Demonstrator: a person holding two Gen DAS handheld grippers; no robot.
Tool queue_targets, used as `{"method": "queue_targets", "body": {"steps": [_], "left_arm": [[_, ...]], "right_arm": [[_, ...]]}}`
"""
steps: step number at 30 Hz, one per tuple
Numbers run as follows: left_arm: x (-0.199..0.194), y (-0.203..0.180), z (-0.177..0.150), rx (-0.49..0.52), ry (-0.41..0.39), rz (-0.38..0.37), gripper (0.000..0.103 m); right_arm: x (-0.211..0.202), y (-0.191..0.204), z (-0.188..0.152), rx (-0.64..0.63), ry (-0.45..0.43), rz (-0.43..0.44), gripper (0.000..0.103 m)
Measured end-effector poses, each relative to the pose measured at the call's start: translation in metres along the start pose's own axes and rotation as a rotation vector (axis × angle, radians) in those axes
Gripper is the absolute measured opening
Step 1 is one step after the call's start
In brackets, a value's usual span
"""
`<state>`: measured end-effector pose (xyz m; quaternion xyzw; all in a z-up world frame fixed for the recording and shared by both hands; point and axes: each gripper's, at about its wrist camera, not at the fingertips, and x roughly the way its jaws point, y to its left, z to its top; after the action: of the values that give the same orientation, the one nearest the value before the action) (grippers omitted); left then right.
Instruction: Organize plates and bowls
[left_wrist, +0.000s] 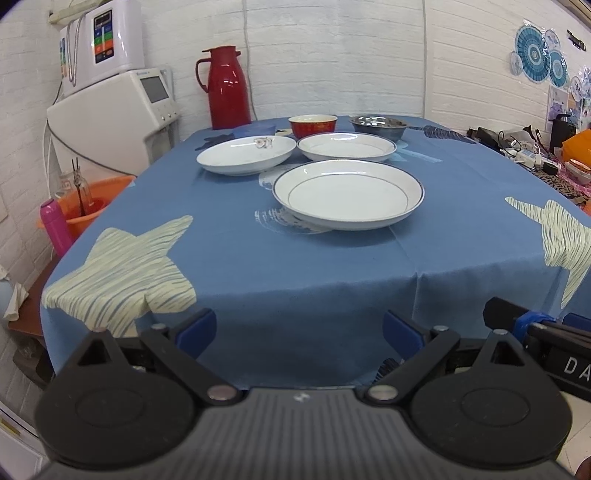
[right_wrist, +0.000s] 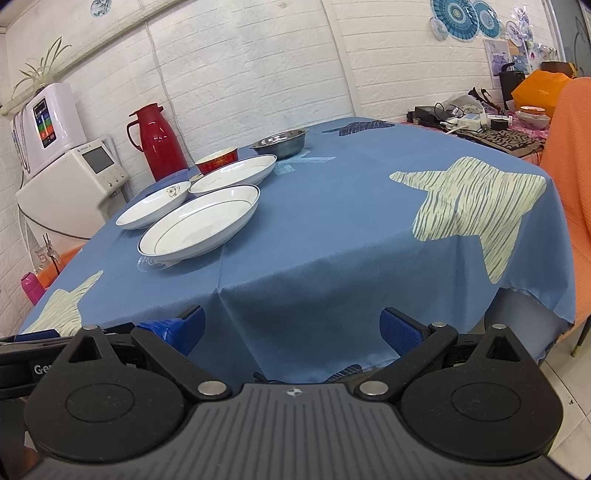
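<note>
left tool (left_wrist: 299, 332) wide open, empty | right tool (right_wrist: 291, 330) wide open, empty | risk: near plate (left_wrist: 348, 194) slides on loose worktop cloth (left_wrist: 295, 266) if nudged

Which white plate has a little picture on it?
The plate at the far left, in front of the red jug. It has a small drawing near its far rim and no blue edge line. The other two white plates are plain inside with dark-ringed rims.

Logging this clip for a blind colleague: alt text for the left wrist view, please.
Three white plates, a red bowl and a metal bowl sit on a blue tablecloth. The left gripper hovers at the near edge, jaws open and empty.
</note>
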<state>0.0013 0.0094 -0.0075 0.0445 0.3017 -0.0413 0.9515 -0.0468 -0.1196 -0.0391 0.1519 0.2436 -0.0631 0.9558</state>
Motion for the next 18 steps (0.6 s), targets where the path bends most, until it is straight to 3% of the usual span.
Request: {"method": "queue_targets", "body": {"steps": [9,18], "left_arm": [[0.002,0.015,0.016,-0.018,-0.019,0.023,0.096],[0.031,0.046,0.051,-0.070,0.008,0.034,0.096]], "right_arm": [[0.000,0.000,0.001,-0.004,0.000,0.000,0.089],[0.021,-0.010,0.018,-0.007,0.046,-0.085,0.089]]}}
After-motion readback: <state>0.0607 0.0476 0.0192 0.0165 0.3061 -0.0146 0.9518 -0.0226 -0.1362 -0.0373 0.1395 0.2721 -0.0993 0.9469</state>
